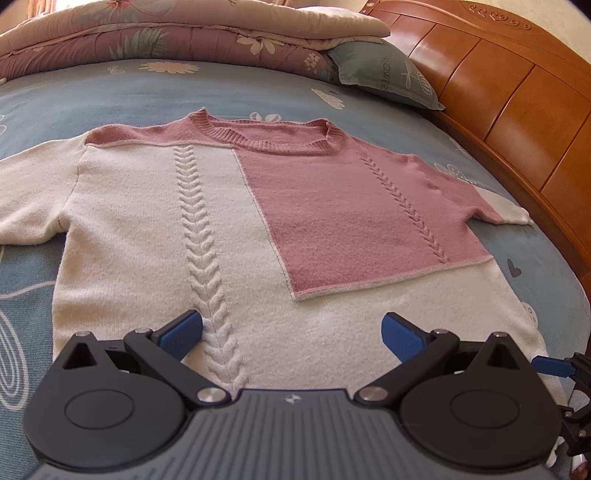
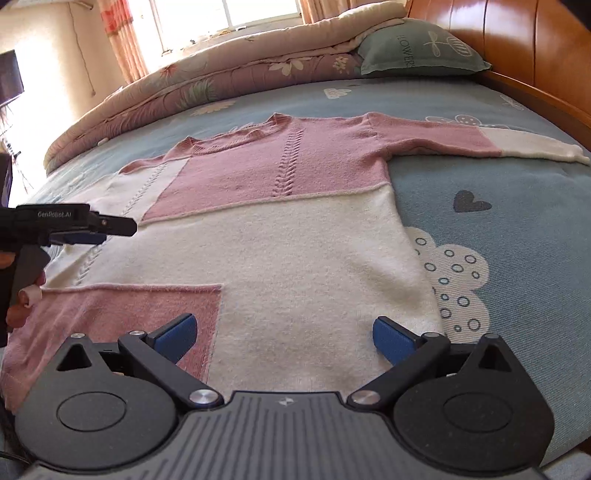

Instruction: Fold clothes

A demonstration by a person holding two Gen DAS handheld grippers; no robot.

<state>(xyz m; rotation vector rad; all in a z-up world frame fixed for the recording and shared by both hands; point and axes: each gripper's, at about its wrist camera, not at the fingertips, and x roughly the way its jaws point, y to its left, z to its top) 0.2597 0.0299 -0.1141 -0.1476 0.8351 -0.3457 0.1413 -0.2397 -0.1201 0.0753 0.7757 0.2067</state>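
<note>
A pink and cream knit sweater [image 1: 229, 229] lies flat on the bed, neckline away from me, both sleeves spread out to the sides. My left gripper [image 1: 291, 334] hovers open above its hem, near the cable braid, with nothing between the blue pads [image 1: 183, 332]. The right wrist view shows the same sweater [image 2: 295, 251] with its pink and cream sleeve [image 2: 461, 142] stretched out to the right. Over the lower right part of the sweater, my right gripper [image 2: 284, 334] is open and holds nothing. The left gripper [image 2: 92, 232] also appears at that view's left edge, held by a hand.
The blue patterned bedsheet [image 2: 498, 192] surrounds the sweater. A folded floral quilt [image 1: 166, 33] and a green pillow [image 1: 384, 74] lie at the far side. A wooden headboard [image 1: 498, 92] runs along the right. The right gripper's tip [image 1: 554, 365] shows at the left view's right edge.
</note>
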